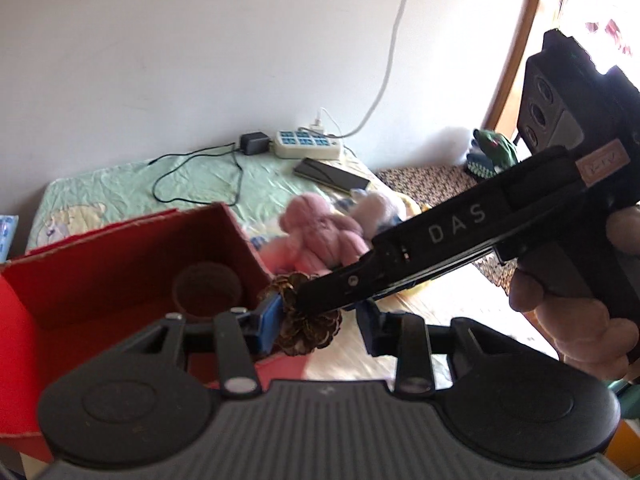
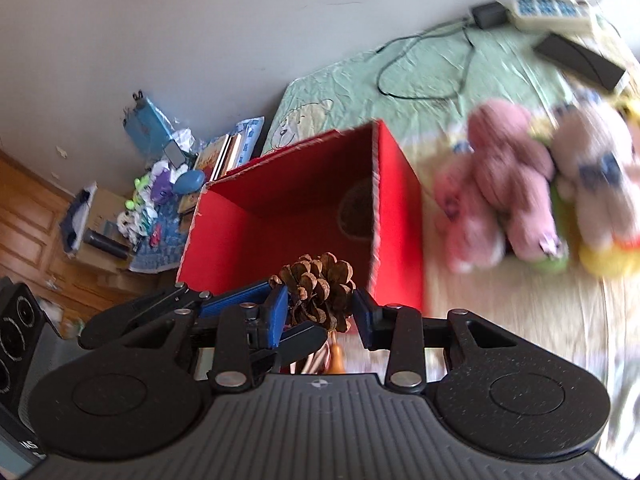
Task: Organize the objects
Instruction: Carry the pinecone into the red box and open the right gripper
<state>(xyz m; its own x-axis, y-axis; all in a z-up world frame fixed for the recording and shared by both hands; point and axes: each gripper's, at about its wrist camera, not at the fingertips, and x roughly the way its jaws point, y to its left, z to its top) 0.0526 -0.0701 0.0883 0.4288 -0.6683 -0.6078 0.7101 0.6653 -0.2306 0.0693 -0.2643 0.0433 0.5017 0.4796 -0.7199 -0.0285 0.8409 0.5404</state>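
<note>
Pine cone (image 2: 318, 292) is pinched between the blue pads of the right gripper (image 2: 320, 312), just at the near wall of the red box (image 2: 396, 208). It is also bracketed by the left gripper (image 1: 316, 320), whose grip cannot be told.

A matt red cardboard box (image 2: 396, 200) with rough-cut edges, a woody, scaly pine cone (image 2: 320, 288), and fuzzy pink plush toy (image 2: 508, 184) at two o'clock.

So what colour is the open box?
Red box, inside and outside; clearest in the right wrist view.
</note>
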